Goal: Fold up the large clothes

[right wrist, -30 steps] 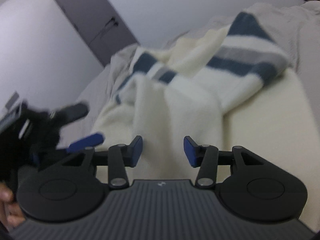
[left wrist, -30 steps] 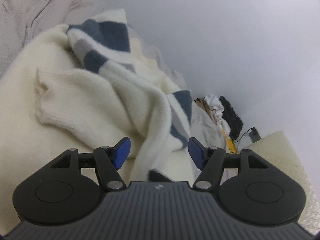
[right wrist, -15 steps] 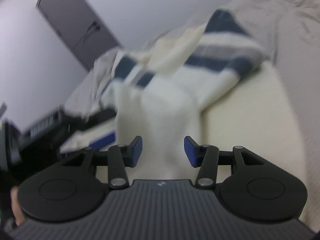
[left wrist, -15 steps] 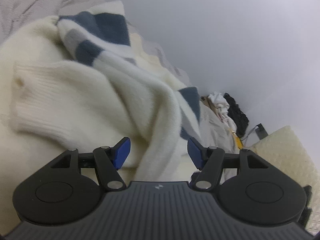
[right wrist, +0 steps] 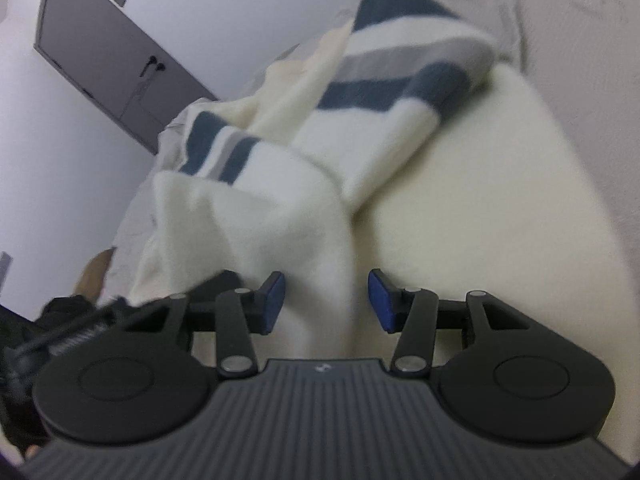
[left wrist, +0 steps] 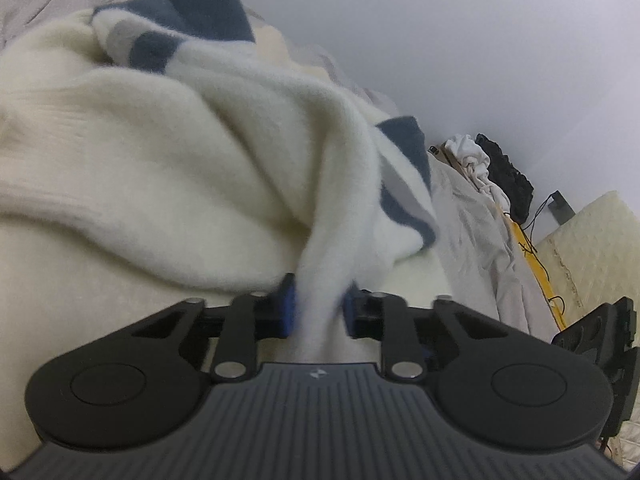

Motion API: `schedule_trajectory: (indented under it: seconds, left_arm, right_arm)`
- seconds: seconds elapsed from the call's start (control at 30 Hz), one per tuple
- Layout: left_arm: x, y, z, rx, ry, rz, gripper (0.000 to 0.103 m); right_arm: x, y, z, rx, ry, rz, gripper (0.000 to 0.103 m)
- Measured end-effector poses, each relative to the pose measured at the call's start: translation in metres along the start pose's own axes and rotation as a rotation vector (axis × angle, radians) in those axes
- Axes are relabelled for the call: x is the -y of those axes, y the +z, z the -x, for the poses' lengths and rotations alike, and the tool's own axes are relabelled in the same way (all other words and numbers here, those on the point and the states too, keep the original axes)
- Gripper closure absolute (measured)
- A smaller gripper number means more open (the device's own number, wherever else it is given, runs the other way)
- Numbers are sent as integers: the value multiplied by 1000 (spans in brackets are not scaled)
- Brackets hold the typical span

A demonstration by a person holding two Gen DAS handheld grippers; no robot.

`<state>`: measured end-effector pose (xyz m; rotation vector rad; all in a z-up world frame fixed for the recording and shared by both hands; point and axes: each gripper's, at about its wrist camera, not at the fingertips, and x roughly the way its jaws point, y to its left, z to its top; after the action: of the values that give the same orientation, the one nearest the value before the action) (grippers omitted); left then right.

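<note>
On bed (left wrist: 472, 216), left hand-held gripper (left wrist: 318, 312) just closing, pinching cream striped sweater (left wrist: 200, 168) fold; right hand-held gripper (right wrist: 326, 300) hanging spread; folding barely starting.

Bunched sweater (left wrist: 224, 152) fills the way ahead; bare bedsheet (right wrist: 580, 40) lies beyond it.

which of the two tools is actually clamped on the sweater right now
The left tool: its blue pads have just closed onto a cream fold of the sweater. The right tool stands open around a fold.
</note>
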<state>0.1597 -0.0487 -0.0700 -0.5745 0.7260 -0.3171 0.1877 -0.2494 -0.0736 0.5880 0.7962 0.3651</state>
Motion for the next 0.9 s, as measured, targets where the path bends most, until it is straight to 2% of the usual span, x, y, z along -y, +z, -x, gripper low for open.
schedule_trajectory:
  seconds: [0.03, 0.1, 0.17, 0.37, 0.47, 0.57, 0.67, 0.77, 0.9]
  left_arm:
    - [0, 0, 1, 5, -9, 8, 88]
    - [2, 2, 6, 16, -36, 34, 90]
    - [2, 3, 13, 28, -87, 77, 92]
    - [17, -3, 33, 32, -242, 147, 93]
    - [25, -13, 39, 20, -297, 143, 93]
    - [27, -20, 34, -9, -317, 158, 93]
    - [25, -26, 23, -48, -297, 180, 93]
    - [29, -30, 12, -84, -224, 140, 93]
    - [28, -35, -2, -132, -124, 94, 93]
  right_arm:
    - [-1, -1, 0, -2, 9, 4, 56]
    - [-5, -2, 3, -2, 22, 9, 82]
    - [-9, 0, 11, 19, 23, 12, 90]
    - [-33, 19, 51, 145, 11, 121, 93]
    - [-42, 25, 69, 195, -24, 196, 93]
    - [-49, 28, 79, 222, -70, 269, 93]
    - [-50, 29, 75, 228, -127, 304, 94]
    - [-42, 25, 60, 194, -199, 336, 94]
    - [-23, 17, 36, 129, -299, 331, 100]
